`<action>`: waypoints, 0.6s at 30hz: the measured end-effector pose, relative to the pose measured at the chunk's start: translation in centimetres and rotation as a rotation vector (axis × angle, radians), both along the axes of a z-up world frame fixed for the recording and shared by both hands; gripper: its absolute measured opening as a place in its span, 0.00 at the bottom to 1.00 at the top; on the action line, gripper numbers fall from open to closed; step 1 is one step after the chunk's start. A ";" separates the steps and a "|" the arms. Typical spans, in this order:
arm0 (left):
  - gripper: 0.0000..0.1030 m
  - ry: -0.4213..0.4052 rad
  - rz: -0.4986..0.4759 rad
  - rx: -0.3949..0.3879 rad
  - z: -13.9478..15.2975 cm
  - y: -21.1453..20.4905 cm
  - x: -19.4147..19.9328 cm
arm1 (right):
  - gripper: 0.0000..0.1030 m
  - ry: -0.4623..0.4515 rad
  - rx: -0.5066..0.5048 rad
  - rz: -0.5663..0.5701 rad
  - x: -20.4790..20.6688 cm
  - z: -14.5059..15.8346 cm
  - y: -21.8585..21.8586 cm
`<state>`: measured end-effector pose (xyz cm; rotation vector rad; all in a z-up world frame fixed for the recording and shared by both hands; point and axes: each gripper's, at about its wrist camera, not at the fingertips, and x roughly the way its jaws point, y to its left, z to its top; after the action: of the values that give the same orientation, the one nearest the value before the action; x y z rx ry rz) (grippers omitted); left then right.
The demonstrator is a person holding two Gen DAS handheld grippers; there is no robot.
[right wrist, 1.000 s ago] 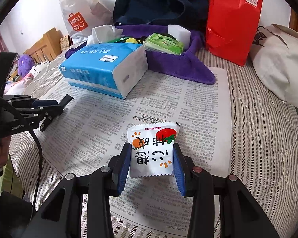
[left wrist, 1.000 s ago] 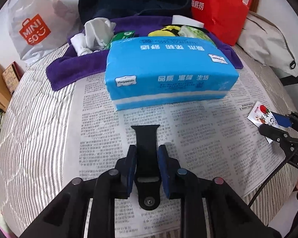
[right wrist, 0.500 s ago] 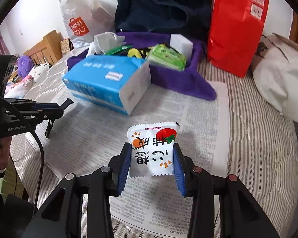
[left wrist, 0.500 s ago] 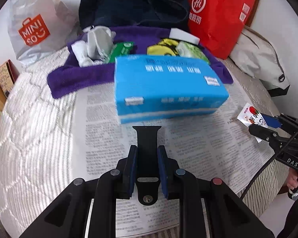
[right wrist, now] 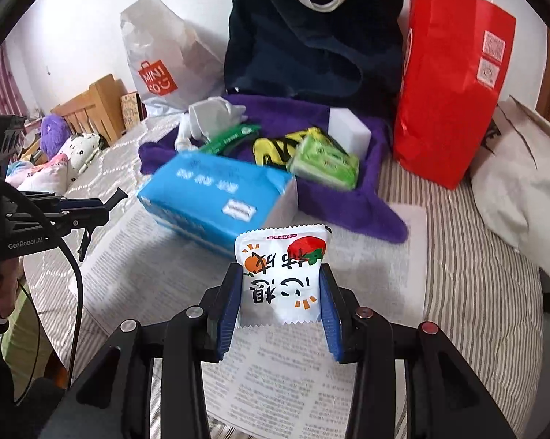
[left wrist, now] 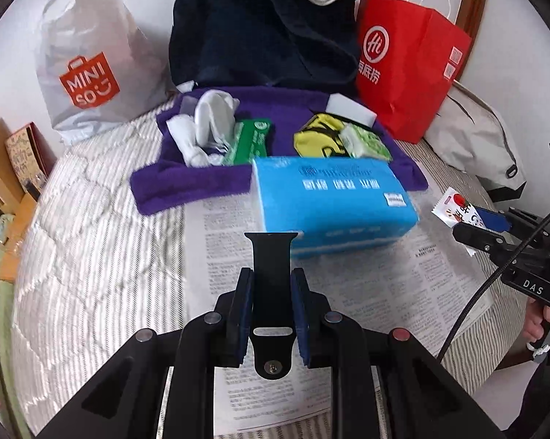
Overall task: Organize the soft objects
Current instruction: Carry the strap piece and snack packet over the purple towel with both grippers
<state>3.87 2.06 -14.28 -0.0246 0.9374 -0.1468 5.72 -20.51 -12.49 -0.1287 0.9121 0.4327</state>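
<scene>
The left gripper (left wrist: 271,303) is clamped narrowly on a black strap (left wrist: 272,274), a flat rubbery band with a slot and a small stud at its near end, standing upright between the blue pads; the right gripper (right wrist: 280,303) is closed on a white snack packet (right wrist: 284,274), printed with an orange, a tomato and dark characters, pinched by its two side edges above the newspaper (right wrist: 157,270).

The packet is probably the riskier hold; it is slick and puffy, gripped only at the sides, so a tilt or a jolt could let it slide out and drop onto the paper; squeezing harder might crush or burst it. The strap juts forward past the pads, and its free tip could catch on the blue tissue pack (left wrist: 329,197) lying just ahead of it; a snag there might twist the band out of the jaws. The two grippers are near each other, with a cable trailing from each, so crossing paths toward the purple towel (left wrist: 190,183) could tangle or knock them together.

The towel already carries a grey-white cloth bundle (left wrist: 209,124), a green wipes pack (left wrist: 249,139), a yellow pouch (left wrist: 320,137), a pale green packet (left wrist: 366,142) and a white block (right wrist: 350,130); free room looks scarce, so a careless drop could push something off its edge.
</scene>
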 end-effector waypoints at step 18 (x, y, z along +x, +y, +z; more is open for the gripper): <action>0.19 -0.059 -0.018 -0.001 4.1 1.7 4.7 | 0.39 -0.053 0.033 0.015 4.8 3.5 1.8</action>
<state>8.57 3.74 -10.20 -0.0121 0.8790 -0.1640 10.48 -18.71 -9.03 -0.1169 0.8519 0.4562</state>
